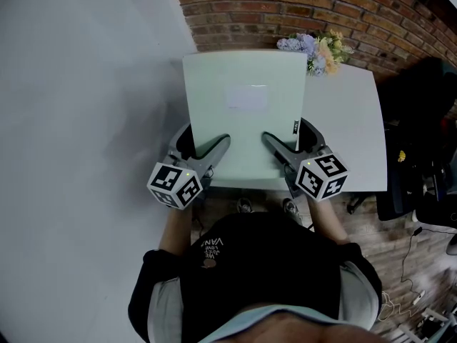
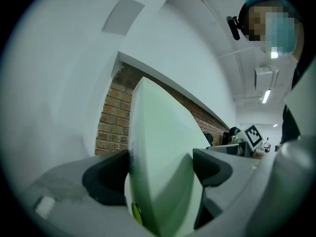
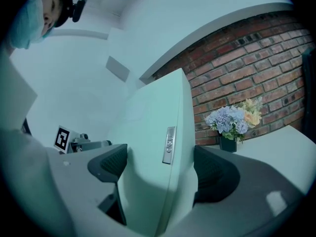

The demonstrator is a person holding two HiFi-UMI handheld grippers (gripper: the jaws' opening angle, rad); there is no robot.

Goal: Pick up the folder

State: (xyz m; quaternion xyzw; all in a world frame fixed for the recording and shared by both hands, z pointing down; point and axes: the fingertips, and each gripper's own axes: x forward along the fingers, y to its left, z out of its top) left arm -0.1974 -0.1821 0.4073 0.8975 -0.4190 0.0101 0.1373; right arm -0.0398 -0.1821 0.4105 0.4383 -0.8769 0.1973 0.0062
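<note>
A brick wall (image 1: 285,9) closes off the top of the head view, with a white bench (image 1: 350,127) standing in front of it and wood flooring (image 1: 371,224) showing at the lower right.

Nearest the camera, low in the frame, is the person's dark-shirted torso, with both arms reaching forward. Just above it, the left gripper (image 1: 214,147) and the right gripper (image 1: 275,145) sit side by side, marker cubes toward the person. Each one bites the near edge of the pale green folder (image 1: 243,120).

The left gripper view shows its jaws closed on the folder's edge, with the green cover wedged between the two dark pads. The right gripper view shows the same grip on the other side, where the jaws pinch the folder close to the spine and its small spine tag (image 3: 169,144).

Beyond the jaws, the folder fills the centre of the head view, with a blank label (image 1: 247,96) on its cover. It hides the left part of the bench. In both gripper views it rises edge-on against the wall and ceiling, so it looks to be raised off the bench rather than lying flat.

Farther back, a small pot of flowers (image 1: 321,48) stands at the bench's far edge against the bricks.

The pick-up looks essentially done, as the folder is gripped on both sides and seemingly lifted. All that seems left is to hold it steady or carry it clear.
</note>
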